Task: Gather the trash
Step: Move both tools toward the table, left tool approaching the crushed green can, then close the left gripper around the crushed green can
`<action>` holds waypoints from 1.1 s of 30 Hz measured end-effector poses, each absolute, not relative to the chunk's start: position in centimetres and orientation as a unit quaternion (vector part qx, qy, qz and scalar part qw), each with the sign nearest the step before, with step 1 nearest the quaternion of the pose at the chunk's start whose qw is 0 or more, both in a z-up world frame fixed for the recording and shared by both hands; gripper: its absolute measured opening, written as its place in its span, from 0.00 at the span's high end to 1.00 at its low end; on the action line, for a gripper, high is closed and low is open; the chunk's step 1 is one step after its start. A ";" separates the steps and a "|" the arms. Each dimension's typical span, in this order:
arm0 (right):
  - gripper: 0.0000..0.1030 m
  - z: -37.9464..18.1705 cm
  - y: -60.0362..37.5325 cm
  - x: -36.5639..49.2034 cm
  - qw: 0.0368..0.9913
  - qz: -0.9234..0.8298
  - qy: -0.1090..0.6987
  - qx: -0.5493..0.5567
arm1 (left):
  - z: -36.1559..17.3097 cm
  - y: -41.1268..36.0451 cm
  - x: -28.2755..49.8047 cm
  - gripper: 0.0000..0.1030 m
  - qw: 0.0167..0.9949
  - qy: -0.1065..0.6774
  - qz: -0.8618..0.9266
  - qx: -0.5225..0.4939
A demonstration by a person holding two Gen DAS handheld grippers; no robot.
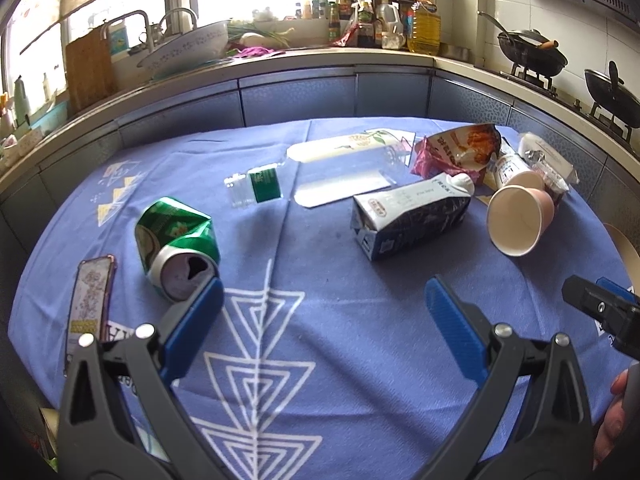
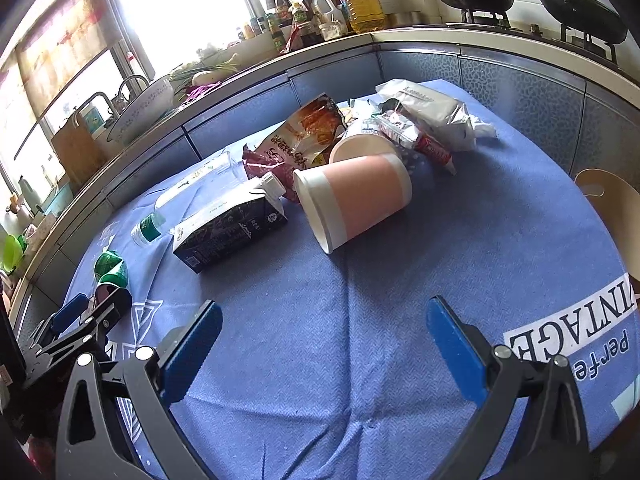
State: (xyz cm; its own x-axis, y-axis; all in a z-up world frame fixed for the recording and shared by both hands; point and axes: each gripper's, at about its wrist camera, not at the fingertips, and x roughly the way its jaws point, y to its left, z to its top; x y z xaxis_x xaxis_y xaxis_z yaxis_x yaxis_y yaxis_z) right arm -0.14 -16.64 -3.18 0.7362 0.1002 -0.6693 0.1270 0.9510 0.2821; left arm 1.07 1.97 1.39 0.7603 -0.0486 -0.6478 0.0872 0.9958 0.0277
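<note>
Trash lies on a blue tablecloth (image 1: 320, 280). A crushed green can (image 1: 176, 240) lies at the left, close to my left gripper's left fingertip. A clear bottle (image 1: 320, 172), a dark milk carton (image 1: 412, 212), pink paper cups (image 1: 520, 216) and a snack bag (image 1: 460, 148) lie farther back. My left gripper (image 1: 324, 304) is open and empty above the cloth. My right gripper (image 2: 324, 328) is open and empty, in front of the pink cup (image 2: 356, 200) and the carton (image 2: 232, 228). The can (image 2: 110, 268) shows at the left of the right wrist view.
A phone (image 1: 90, 300) lies at the table's left edge. Wrappers (image 2: 428, 120) are piled at the far right. A chair back (image 2: 612, 208) stands beside the table on the right. A counter with a sink, bottles and woks (image 1: 532, 52) runs behind.
</note>
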 end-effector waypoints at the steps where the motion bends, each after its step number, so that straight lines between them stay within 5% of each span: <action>1: 0.03 -3.1 -16.6 -0.1 0.919 -0.009 0.362 0.156 | 1.4 2.1 1.1 0.06 0.938 0.345 -0.037 0.026; 19: 0.04 -2.9 -16.1 1.7 0.916 -0.006 0.372 0.147 | 1.1 7.4 3.5 0.06 0.935 0.355 -0.002 -0.005; 24: 0.34 -2.8 -13.8 3.3 0.912 0.054 0.389 0.117 | 1.5 12.5 4.5 0.06 0.929 0.365 0.035 -0.047; 33: 0.37 -3.5 -10.4 4.8 0.898 0.094 0.417 0.103 | 0.3 16.6 8.1 0.06 0.907 0.406 0.082 -0.076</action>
